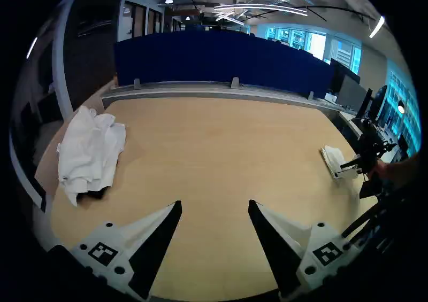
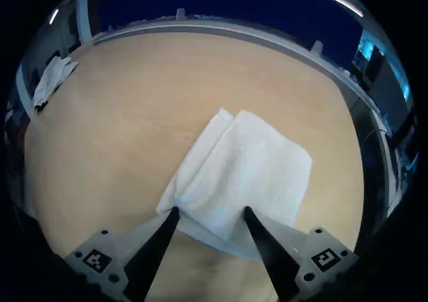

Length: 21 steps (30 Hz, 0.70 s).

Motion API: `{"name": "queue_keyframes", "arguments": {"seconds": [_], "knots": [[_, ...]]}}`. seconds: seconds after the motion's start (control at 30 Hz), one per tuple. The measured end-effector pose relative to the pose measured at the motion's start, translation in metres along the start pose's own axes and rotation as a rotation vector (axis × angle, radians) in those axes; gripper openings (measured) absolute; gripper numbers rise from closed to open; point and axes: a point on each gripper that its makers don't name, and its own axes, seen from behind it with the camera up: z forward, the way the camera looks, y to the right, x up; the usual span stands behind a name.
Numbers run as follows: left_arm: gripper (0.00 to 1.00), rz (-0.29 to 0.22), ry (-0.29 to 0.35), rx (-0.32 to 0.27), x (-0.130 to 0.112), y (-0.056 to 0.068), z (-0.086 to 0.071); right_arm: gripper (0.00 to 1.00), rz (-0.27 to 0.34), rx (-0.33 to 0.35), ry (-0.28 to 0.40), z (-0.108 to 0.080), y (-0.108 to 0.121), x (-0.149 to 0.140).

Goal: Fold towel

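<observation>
Looking along our left gripper (image 1: 214, 216), we've got both fingers spread wide with nothing between them but bare table (image 1: 214, 141). It hangs over the near part of the light wood top. Off to its left, by the table's edge, sits a crumpled pile (image 1: 88, 152) of white cloth, loose and unfolded. A dark blue divider (image 1: 224, 56) runs along the back, and a couple of monitors (image 1: 350, 88) stand off to the right.

Far right in that same view we can see our right gripper (image 1: 356, 165), held by a hand (image 1: 398, 171), with its tip at the towel (image 1: 333, 160). The towel is a small white bundle near the table's right edge, well apart from the pile.

The right gripper view makes it clearer. The towel is folded into a rough rectangle lying flat on the table, with layered edges showing along its left side. That gripper's fingers are apart too, one tip at the towel's near-left corner and the other over its near edge, so the near end sits in the gap. We can't tell if the tips touch the cloth, but they're not pinching it.
</observation>
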Motion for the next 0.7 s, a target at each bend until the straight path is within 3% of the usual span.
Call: {"name": "queue_keyframes", "arguments": {"seconds": [0.37,0.7], "knots": [[0.92,-0.008,0.006,0.002,0.0026,-0.0021,-0.0037,0.95,-0.04,0.012,-0.014,-0.0012,0.0002,0.0005],[0.92,-0.007,0.007,0.009,0.0018,-0.0073,-0.0042,0.95,-0.028,0.006,0.0,-0.0065,0.0006,0.0067]]}}
